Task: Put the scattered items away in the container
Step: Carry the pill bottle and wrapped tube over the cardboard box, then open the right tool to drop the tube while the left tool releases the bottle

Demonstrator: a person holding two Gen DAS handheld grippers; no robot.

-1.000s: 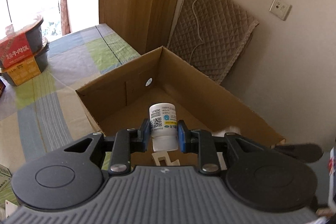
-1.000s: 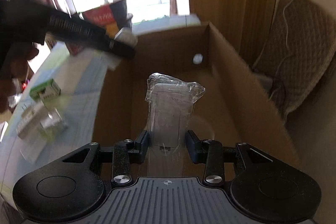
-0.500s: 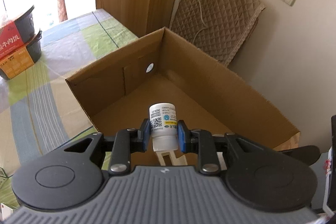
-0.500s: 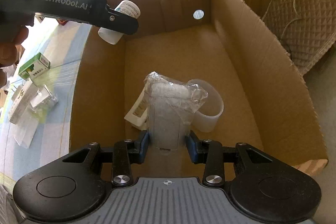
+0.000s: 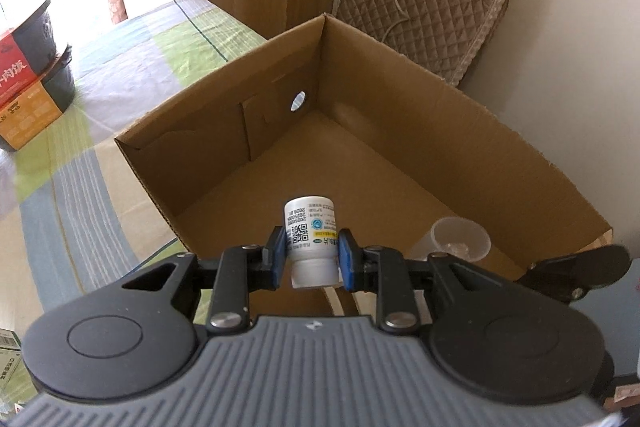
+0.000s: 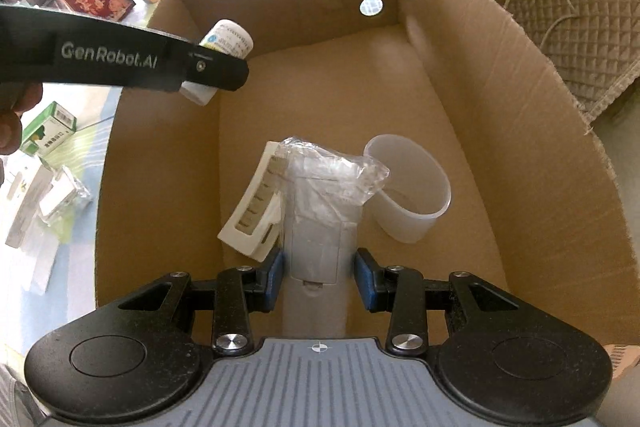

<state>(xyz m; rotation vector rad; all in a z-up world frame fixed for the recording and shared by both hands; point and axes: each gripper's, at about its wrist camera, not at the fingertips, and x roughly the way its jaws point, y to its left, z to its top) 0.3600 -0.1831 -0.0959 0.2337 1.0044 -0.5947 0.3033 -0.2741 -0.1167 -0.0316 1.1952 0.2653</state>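
Two items are in hand over the open brown cardboard box (image 6: pixel 500 115). The small white plastic pill bottle with a printed label (image 5: pixel 310 241) sits clamped between the blue pads of the left gripper (image 5: pixel 312 259), long axis pointing forward and up along the fingers, cap end toward the palm. It hangs just past the box's near left wall, above bare floor of the box. The right gripper (image 6: pixel 320 277) carries a grey plastic device wrapped in crinkled clear film (image 6: pixel 322 211), long axis also running forward; its blue pads stand just off the grey body on both sides, so the hold looks loosened or barely touching, and whether it bears weight cannot be told.

Directly below and ahead of the right gripper, inside the box, lie a white ridged plastic strip (image 6: pixel 256 203) to its left and a translucent white plastic cup (image 6: pixel 412 193) on its side to its right. The wrapped device overlaps both, so contact with them is unclear. The left gripper is farther forward and to the left of the right one, nearer the far wall with the round hole.

Both loads already sit above the box, so the coming move is judged a simple opening, straight down.

Small green and white cartons (image 6: pixel 48 127) wait on the striped counter (image 5: pixel 60 195), left of the box, partly cut off and blurred.
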